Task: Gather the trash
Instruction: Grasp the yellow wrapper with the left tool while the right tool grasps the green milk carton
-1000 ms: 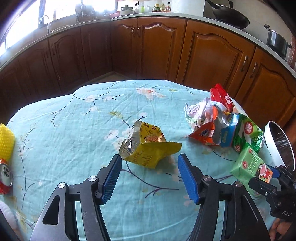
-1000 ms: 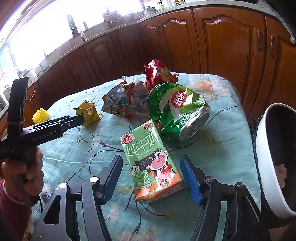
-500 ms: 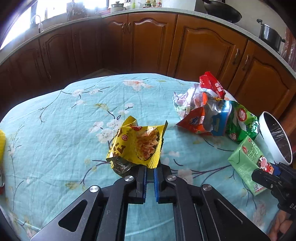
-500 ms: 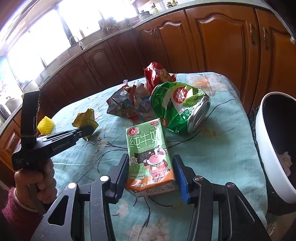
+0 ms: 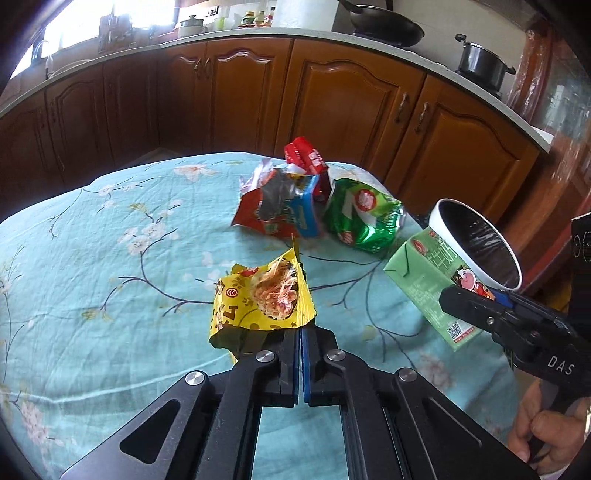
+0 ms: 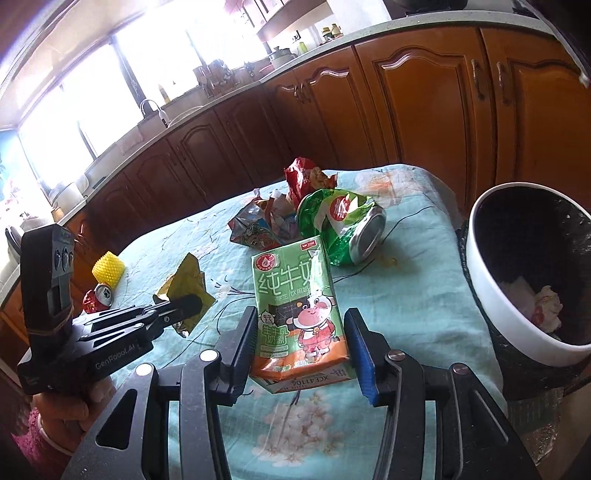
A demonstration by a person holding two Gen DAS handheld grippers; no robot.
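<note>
A home kitchen. Curved run of brown wooden cabinets [image 5: 351, 107] with arched panel doors and metal handles, under a pale countertop [image 5: 424, 59]. Black wok [image 5: 384, 27] and steel pot [image 5: 480, 62] on the stove side. Sink with faucet [image 6: 153, 109] below a bright window [image 6: 92, 107]; bottles and jars along the ledge. Desk under a teal floral tablecloth [image 5: 110, 258], white bin [image 6: 491, 295] beside.
</note>
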